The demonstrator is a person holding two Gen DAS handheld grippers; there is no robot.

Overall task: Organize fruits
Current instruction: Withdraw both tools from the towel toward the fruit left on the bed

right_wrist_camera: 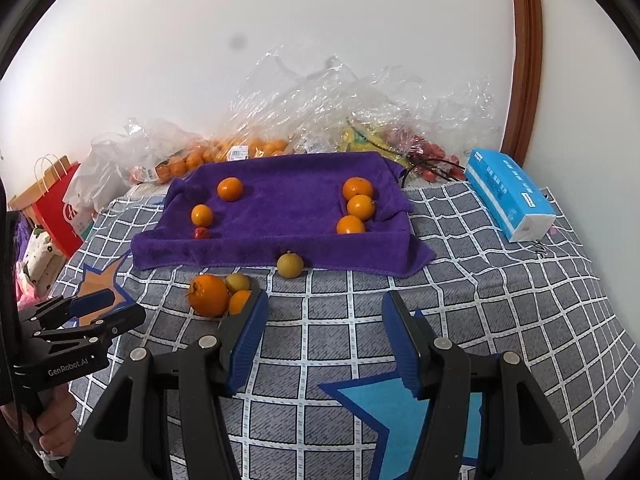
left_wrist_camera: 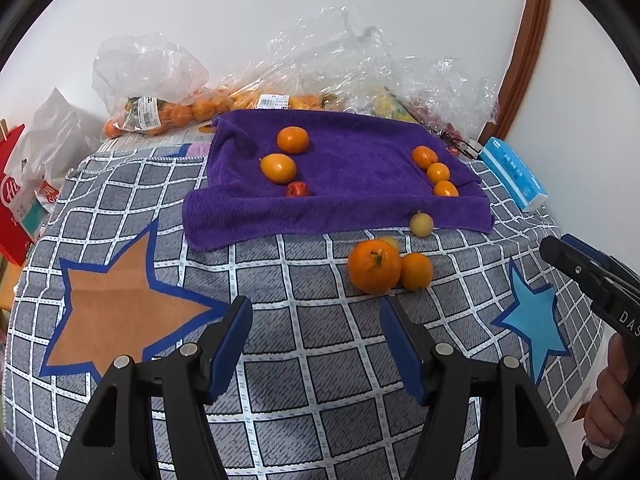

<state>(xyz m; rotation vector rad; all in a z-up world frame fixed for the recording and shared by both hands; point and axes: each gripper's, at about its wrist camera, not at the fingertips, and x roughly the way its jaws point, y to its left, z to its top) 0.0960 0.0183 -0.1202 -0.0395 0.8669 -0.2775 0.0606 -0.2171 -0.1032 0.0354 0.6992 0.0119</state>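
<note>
Both the left gripper (left_wrist_camera: 316,312) and right gripper (right_wrist_camera: 325,308) hover with jaws apart and empty, the large orange (left_wrist_camera: 374,266) at the left one's one o'clock, perhaps touching its smaller neighbour (left_wrist_camera: 417,271).

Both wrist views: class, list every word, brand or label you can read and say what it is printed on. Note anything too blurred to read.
"GenRobot.AI": on the left gripper body, right wrist view.
"DAS": cut off at the picture's edge, on the right gripper body, left wrist view.
Blue tissue box: print too blurred to read.
Fruit bag labels: too small to read.
Red paper bag: white lettering, partly hidden, unreadable.
</note>
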